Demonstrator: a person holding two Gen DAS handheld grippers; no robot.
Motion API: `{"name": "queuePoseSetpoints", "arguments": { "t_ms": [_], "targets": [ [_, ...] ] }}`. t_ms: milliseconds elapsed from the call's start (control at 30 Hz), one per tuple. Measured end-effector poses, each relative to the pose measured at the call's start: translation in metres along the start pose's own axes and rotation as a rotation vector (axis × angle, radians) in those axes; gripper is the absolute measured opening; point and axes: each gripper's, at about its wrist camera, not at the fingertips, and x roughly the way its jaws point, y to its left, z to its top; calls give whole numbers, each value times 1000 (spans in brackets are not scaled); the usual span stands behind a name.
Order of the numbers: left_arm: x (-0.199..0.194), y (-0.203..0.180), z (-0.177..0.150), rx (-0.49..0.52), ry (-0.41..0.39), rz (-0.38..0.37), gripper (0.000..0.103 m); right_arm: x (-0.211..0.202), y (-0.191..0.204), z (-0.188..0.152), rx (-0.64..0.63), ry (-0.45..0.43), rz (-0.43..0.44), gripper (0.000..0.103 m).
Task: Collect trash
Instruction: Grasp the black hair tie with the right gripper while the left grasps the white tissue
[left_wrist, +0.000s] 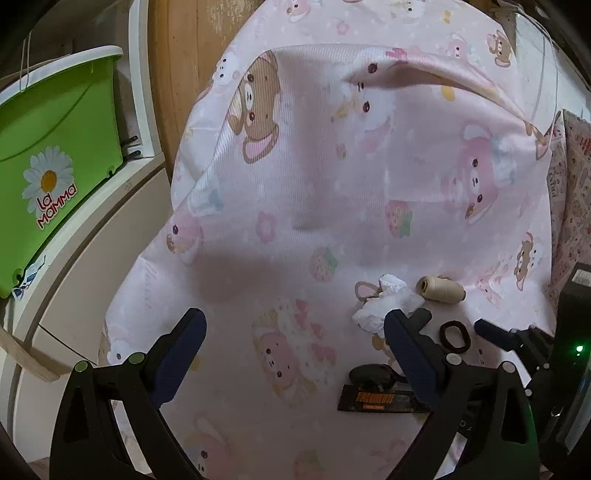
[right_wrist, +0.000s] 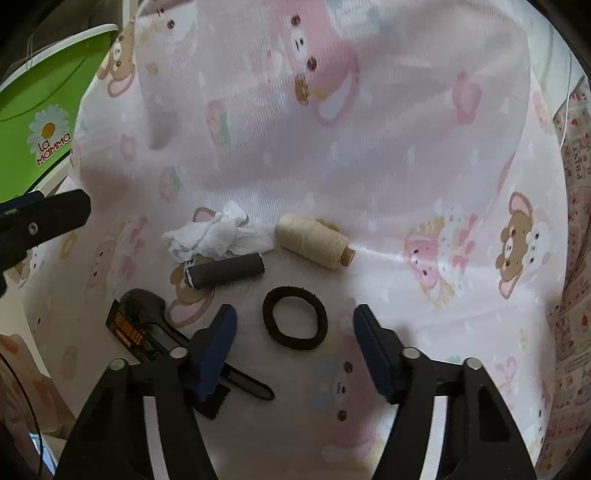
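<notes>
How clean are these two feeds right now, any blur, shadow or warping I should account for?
Left wrist view: soft, the bed sheet print smeared, a dark shadow blob lower left of centre, strong fisheye bending at the green bin. Right wrist view: sharper near the hair tie and crumpled tissue; the far sheet is hazy, the edges vignetted.

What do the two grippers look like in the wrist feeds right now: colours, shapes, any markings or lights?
Both look alike. The left gripper and right gripper have black, triangular cut-out linkage arms ending in flat dark navy finger pads. Round pale pivot pins mark the joints; on the left they look greenish. A small green light glows on the right gripper's body. No sleeves or cables are visible.
</notes>
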Motion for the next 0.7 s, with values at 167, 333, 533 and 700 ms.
{"name": "queuePoseSetpoints", "arguments": {
  "t_ms": [167,333,533,700],
  "targets": [
    [3,3,1,-28,23,-34,96,3,-1,1,28,1,14,52],
    [9,4,1,-44,49,-55,96,6,-3,5,36,2,12,38],
    [13,-6,2,-3,52,-82,94,7,-7,8,37,4,9,18],
    [23,-17,3,11,88,-152,77,4,-11,8,56,1,23,9]
  ]
}}
